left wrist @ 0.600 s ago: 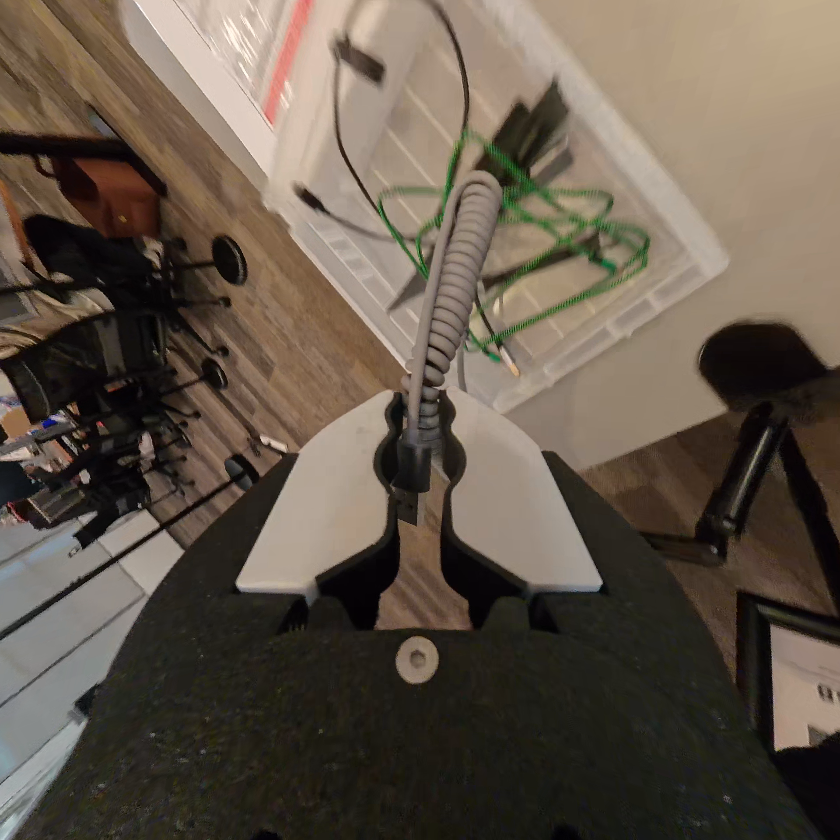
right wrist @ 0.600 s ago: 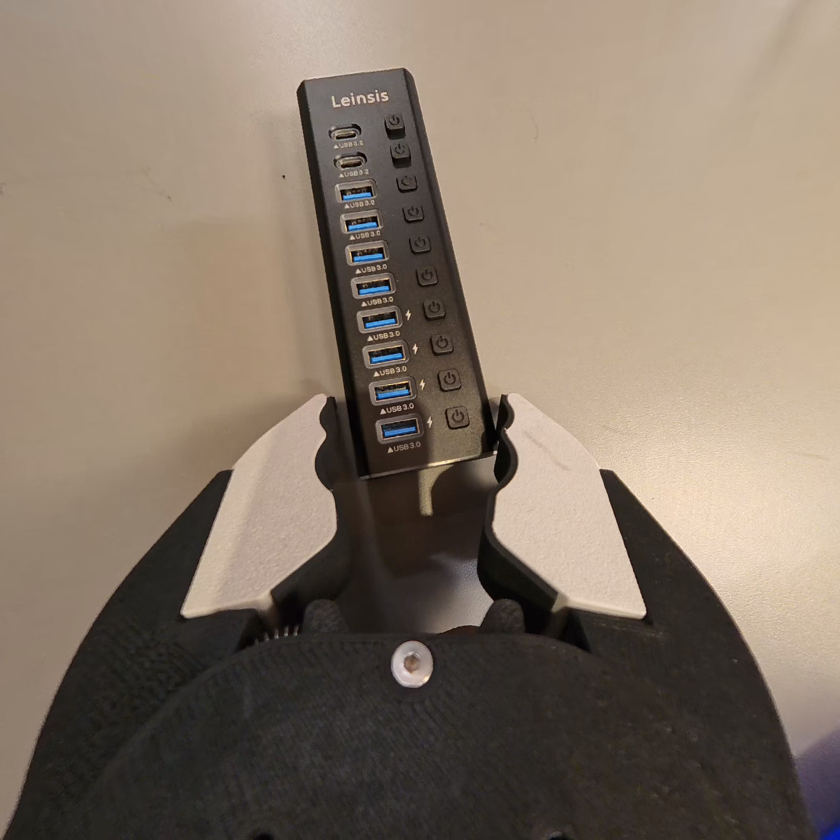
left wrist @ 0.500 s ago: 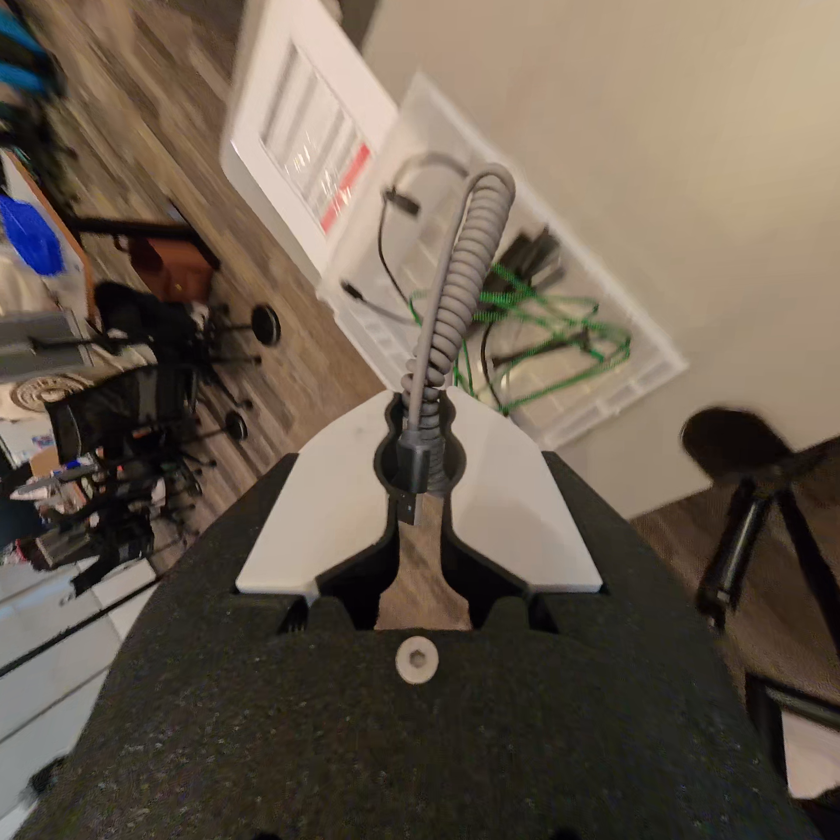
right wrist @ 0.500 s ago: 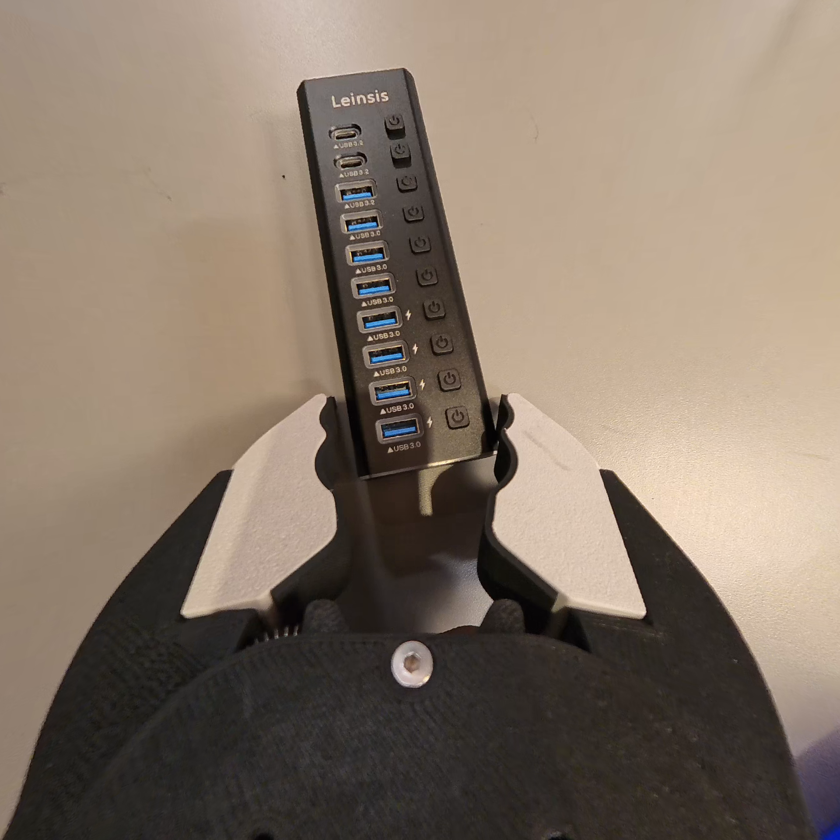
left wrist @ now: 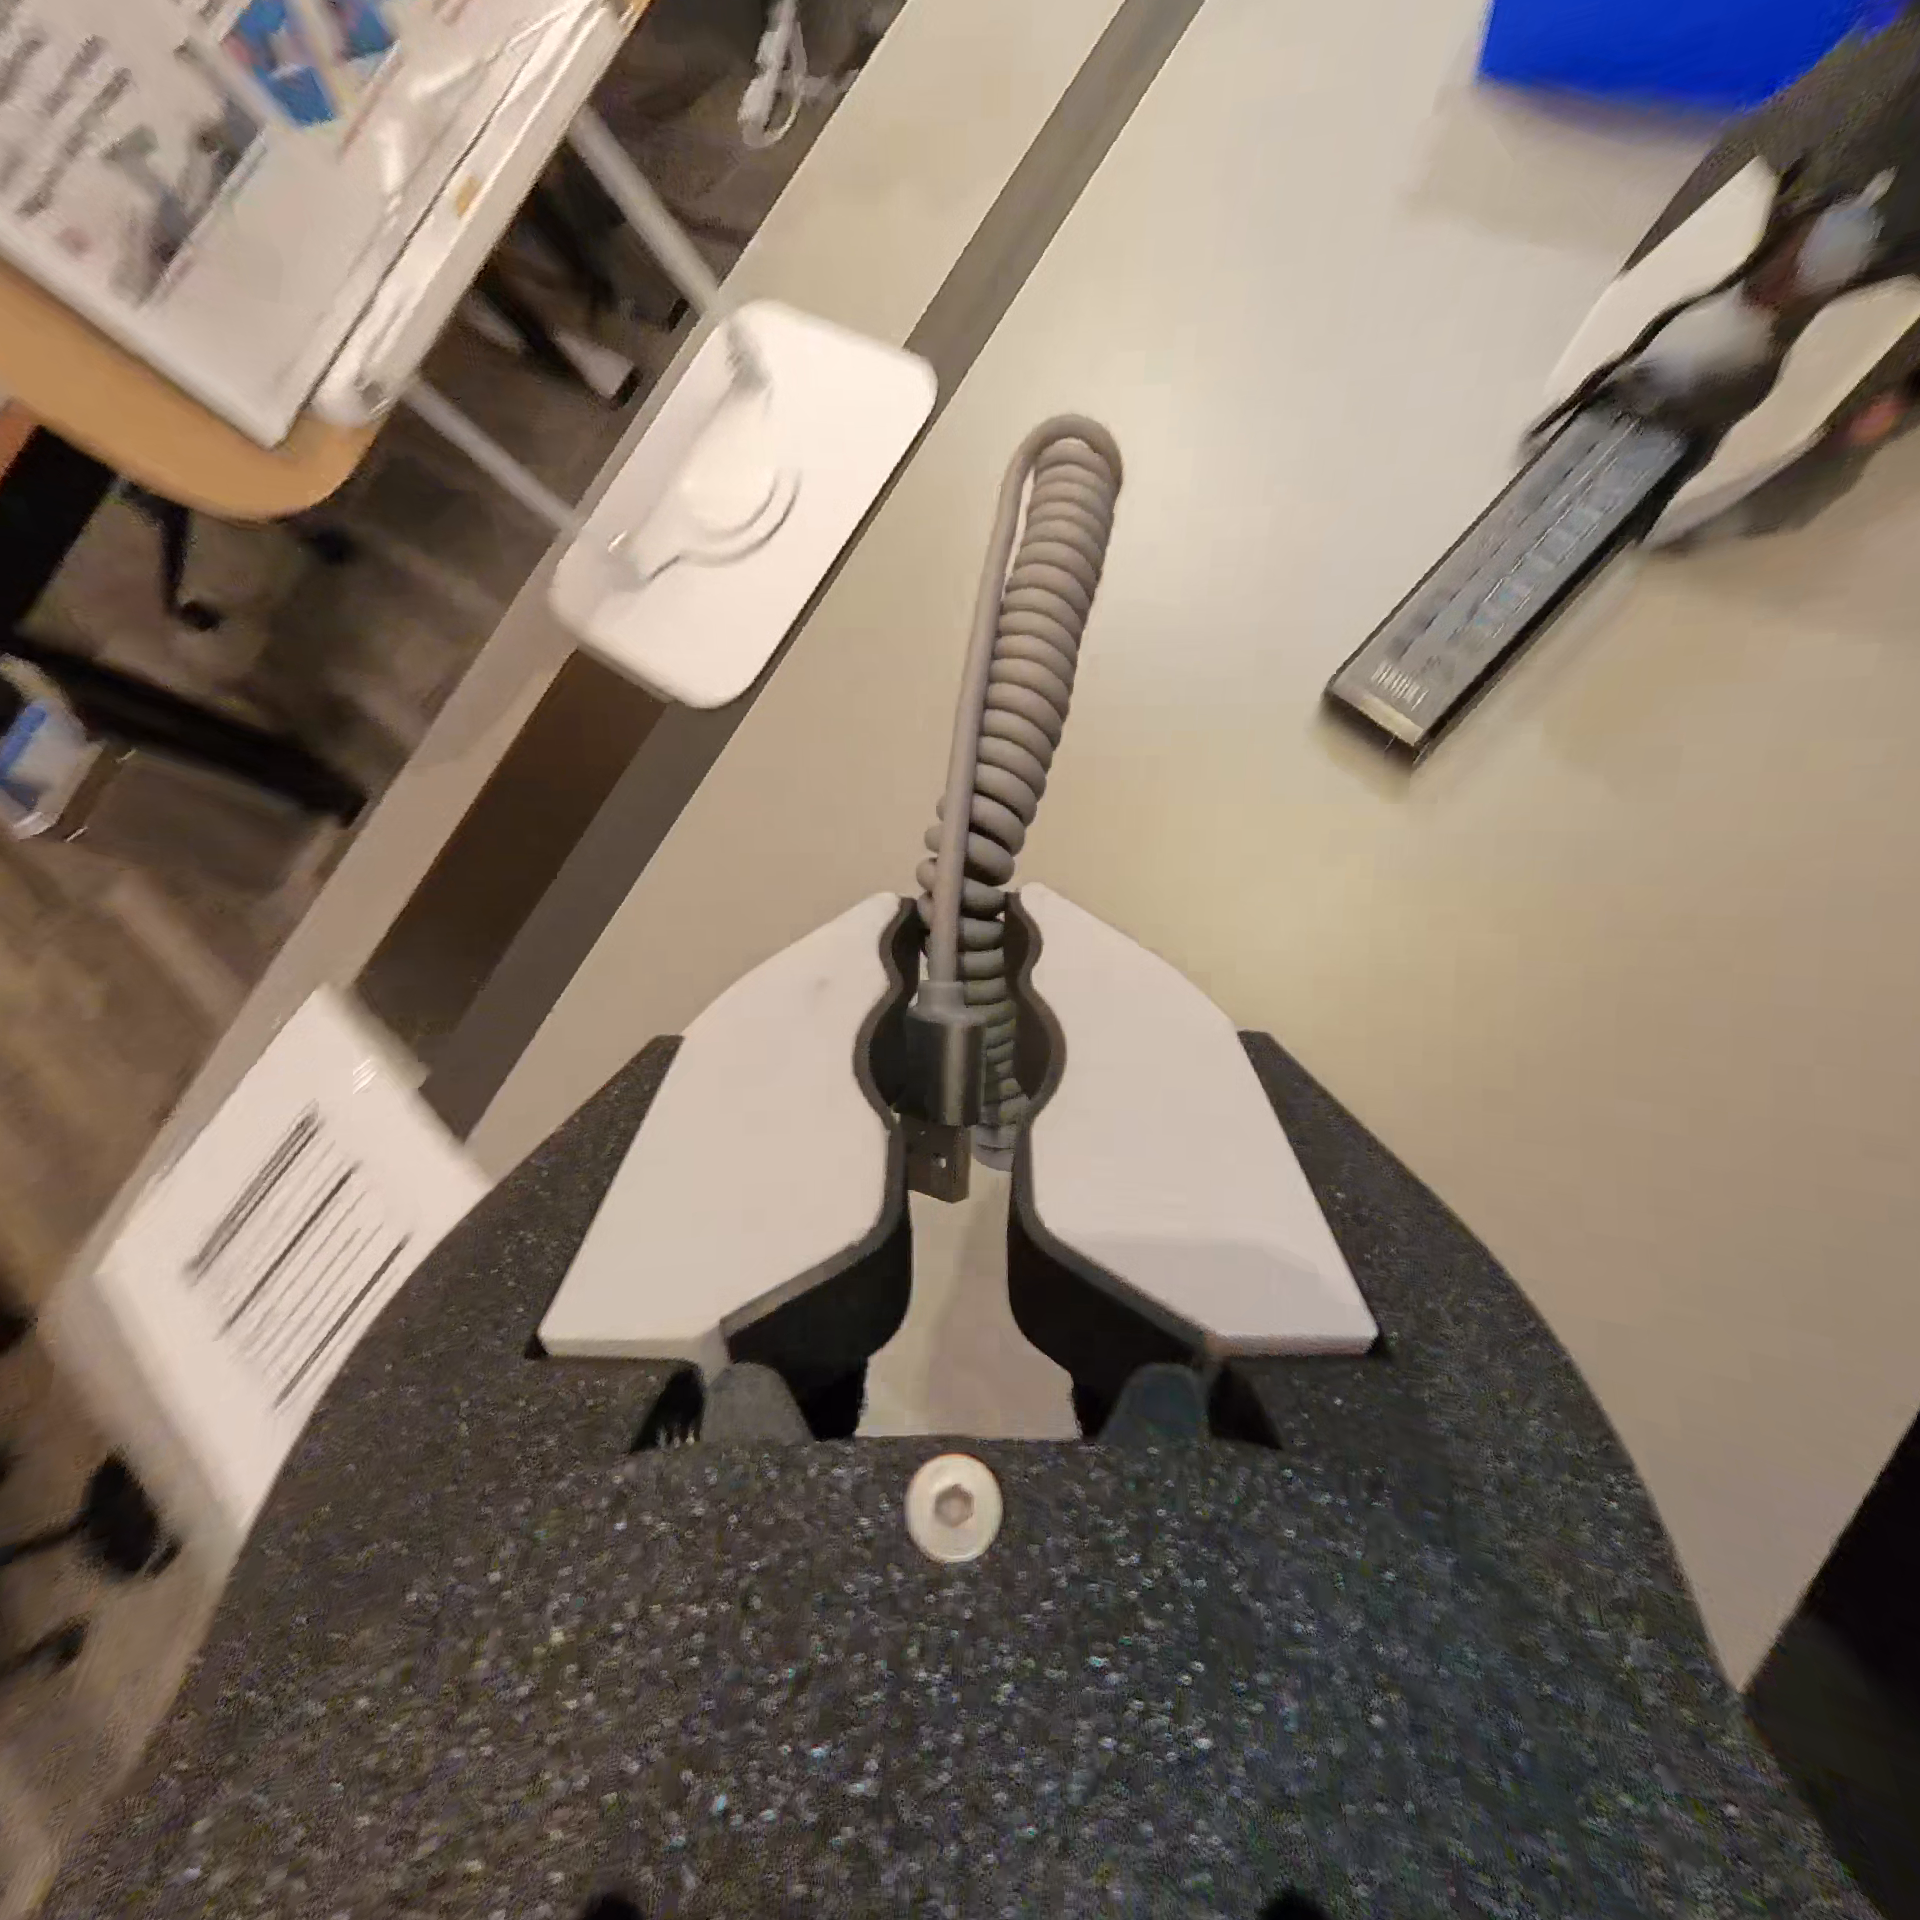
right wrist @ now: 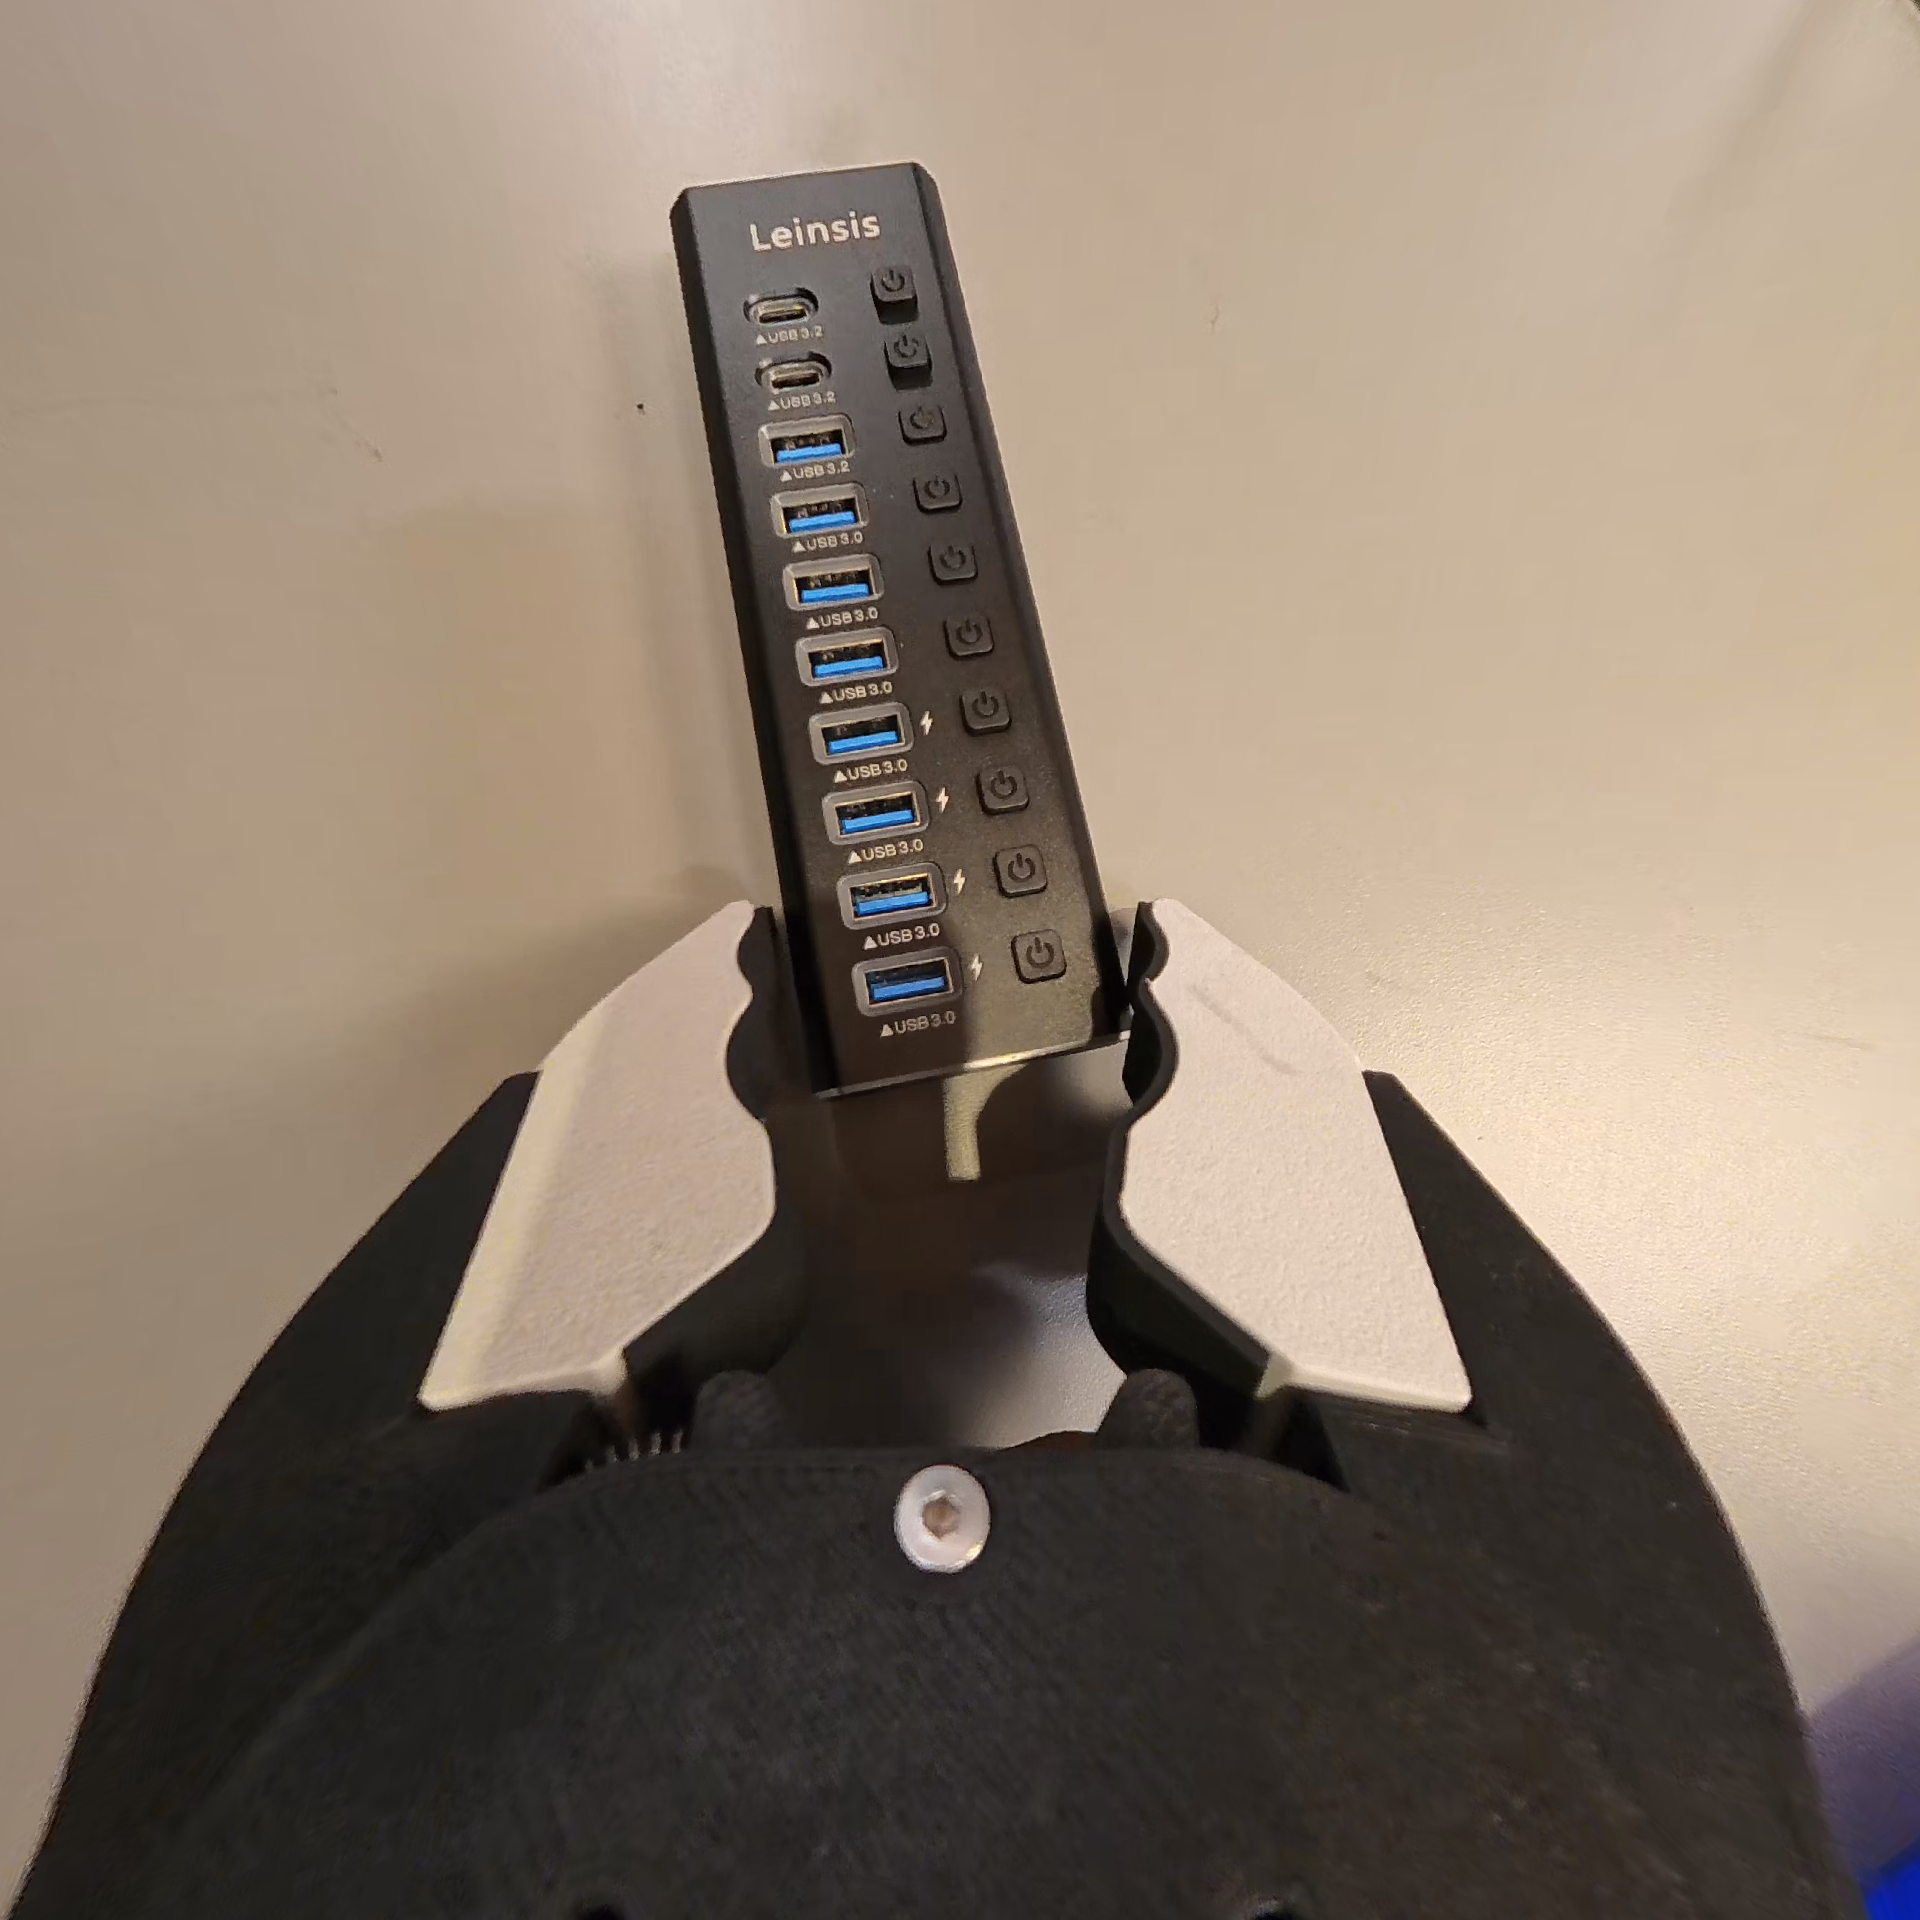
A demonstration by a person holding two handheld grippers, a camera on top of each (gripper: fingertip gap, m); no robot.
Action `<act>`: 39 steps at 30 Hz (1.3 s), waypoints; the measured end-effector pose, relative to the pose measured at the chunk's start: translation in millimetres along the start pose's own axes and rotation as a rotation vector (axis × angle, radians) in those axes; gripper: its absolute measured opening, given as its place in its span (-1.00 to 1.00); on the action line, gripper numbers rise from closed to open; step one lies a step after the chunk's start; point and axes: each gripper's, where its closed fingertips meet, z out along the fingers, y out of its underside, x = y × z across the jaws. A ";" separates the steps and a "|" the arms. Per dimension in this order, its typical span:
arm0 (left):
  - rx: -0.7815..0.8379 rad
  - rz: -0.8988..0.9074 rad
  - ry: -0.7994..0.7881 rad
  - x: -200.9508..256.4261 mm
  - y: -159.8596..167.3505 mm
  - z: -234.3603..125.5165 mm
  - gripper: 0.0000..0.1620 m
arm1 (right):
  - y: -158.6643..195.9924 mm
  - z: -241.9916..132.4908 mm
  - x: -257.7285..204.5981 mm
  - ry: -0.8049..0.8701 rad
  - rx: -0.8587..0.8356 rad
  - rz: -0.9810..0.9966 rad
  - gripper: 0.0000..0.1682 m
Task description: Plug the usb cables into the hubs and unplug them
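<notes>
My left gripper point(left wrist: 958, 914) is shut on a grey coiled USB cable point(left wrist: 1029, 665). The coil sticks up past the fingertips and its USB-A plug point(left wrist: 943, 1132) points back toward the camera between the fingers. My right gripper point(right wrist: 945, 935) is shut on the near end of a long black USB hub point(right wrist: 883, 623) that lies on the beige table. The hub's row of blue ports and power buttons faces up, all ports empty. In the left wrist view the hub point(left wrist: 1507, 613) and the right gripper point(left wrist: 1766, 312) show blurred at the upper right.
The beige table point(left wrist: 1351, 1039) has its edge running diagonally at the left. A white flat stand base point(left wrist: 748, 520) sits at that edge. A white lid or panel point(left wrist: 281, 1247) and floor clutter lie beyond it. A blue object point(left wrist: 1662, 42) is at the top right. My right fingertips sit around 40 cm from my left ones.
The left gripper has swung fast with the coiled cable, away from the clear bin of cables on the floor and over the table toward the hub. The right gripper and hub stayed still.
</notes>
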 end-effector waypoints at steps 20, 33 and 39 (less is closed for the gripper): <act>0.295 -0.591 0.544 63.8 22.3 200.1 -0.82 | -12.4 -9.4 -5.0 -0.070 0.099 0.025 -0.25; 0.374 -0.676 0.578 72.4 26.4 205.5 -0.81 | -68.2 -5.2 6.1 -0.012 0.194 0.067 -0.28; 0.371 -0.480 0.622 93.6 23.9 198.0 -0.81 | -92.9 18.2 32.0 0.062 0.163 0.016 -0.30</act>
